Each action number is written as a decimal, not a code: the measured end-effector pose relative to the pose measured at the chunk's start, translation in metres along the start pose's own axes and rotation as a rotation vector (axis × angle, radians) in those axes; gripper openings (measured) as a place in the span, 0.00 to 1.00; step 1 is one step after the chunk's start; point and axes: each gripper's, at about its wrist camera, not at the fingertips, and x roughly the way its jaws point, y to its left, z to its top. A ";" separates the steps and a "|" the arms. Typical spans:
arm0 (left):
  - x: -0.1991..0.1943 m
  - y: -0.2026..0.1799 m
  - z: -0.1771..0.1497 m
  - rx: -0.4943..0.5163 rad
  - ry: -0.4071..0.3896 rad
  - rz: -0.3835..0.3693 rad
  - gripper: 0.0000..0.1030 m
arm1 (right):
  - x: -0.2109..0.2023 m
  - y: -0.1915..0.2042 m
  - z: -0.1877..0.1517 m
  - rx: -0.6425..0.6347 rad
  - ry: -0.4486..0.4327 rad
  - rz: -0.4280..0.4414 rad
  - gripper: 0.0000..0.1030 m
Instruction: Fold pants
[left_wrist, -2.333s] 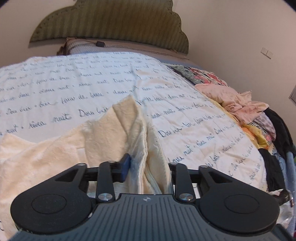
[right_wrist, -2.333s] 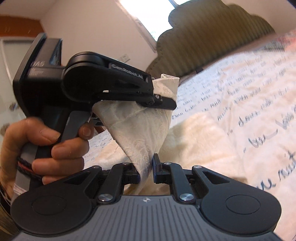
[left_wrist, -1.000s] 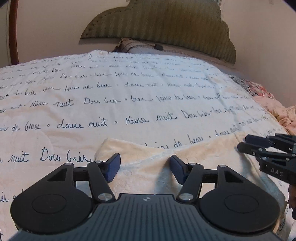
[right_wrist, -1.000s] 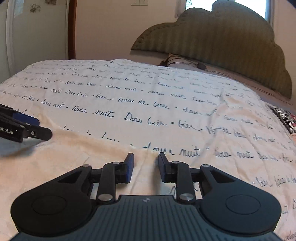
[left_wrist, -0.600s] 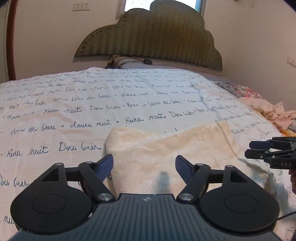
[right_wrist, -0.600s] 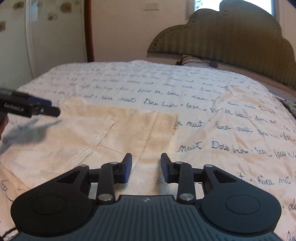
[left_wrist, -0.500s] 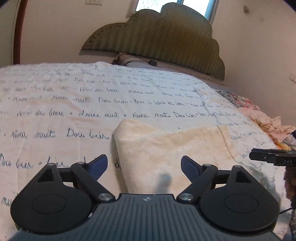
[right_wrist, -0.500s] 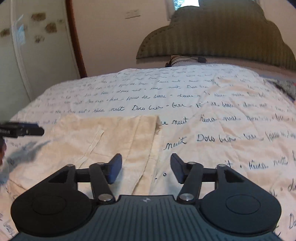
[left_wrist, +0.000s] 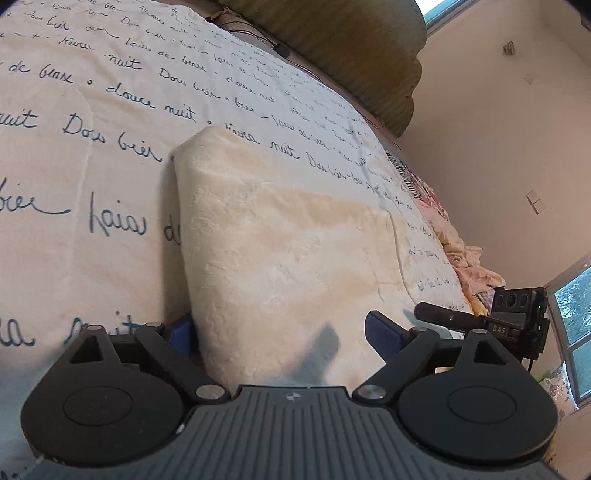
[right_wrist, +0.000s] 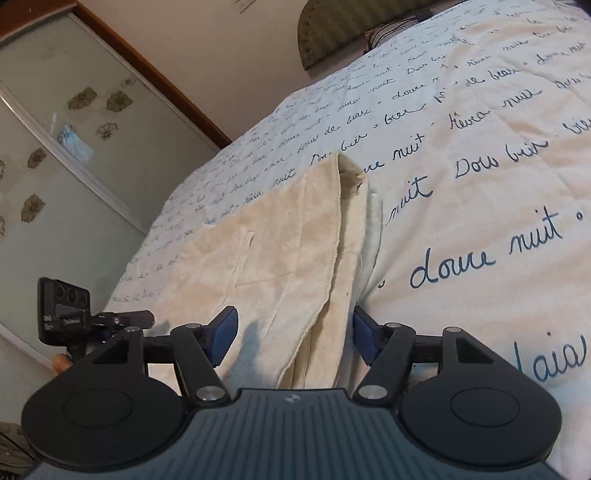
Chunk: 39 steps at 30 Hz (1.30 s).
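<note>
The cream pants (left_wrist: 288, 236) lie folded flat on the script-printed bedspread (left_wrist: 92, 122). My left gripper (left_wrist: 282, 332) sits low at their near left corner. Its jaws are opening, the folded left edge runs between them, and neither blue pad presses the cloth. My right gripper (right_wrist: 293, 336) is open at the near right corner, straddling the layered right edge of the pants (right_wrist: 280, 251) without pinching it. Each gripper shows in the other's view: the right gripper (left_wrist: 480, 321) at the pants' far side, the left gripper (right_wrist: 96, 319) beside a hand.
A green padded headboard (left_wrist: 351, 48) and a pillow (right_wrist: 391, 31) close off the bed's far end. A heap of loose clothes (left_wrist: 465, 258) lies along the bed's right side below a window (left_wrist: 576, 317). A flower-patterned sliding door (right_wrist: 66, 155) stands left of the bed.
Both grippers, earlier shut on the lifted pants, have let go and opened wide. The pants now lie flat. Both grippers came down and rolled toward the pants' near corners.
</note>
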 end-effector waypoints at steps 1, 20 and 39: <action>0.003 -0.003 0.000 0.007 -0.005 0.002 0.88 | 0.003 -0.004 0.001 0.016 -0.004 0.015 0.64; -0.084 -0.028 0.021 0.240 -0.285 0.164 0.16 | 0.000 0.138 0.023 -0.297 -0.190 -0.025 0.20; -0.066 0.056 0.095 0.231 -0.276 0.623 0.63 | 0.164 0.147 0.079 -0.346 -0.098 -0.280 0.44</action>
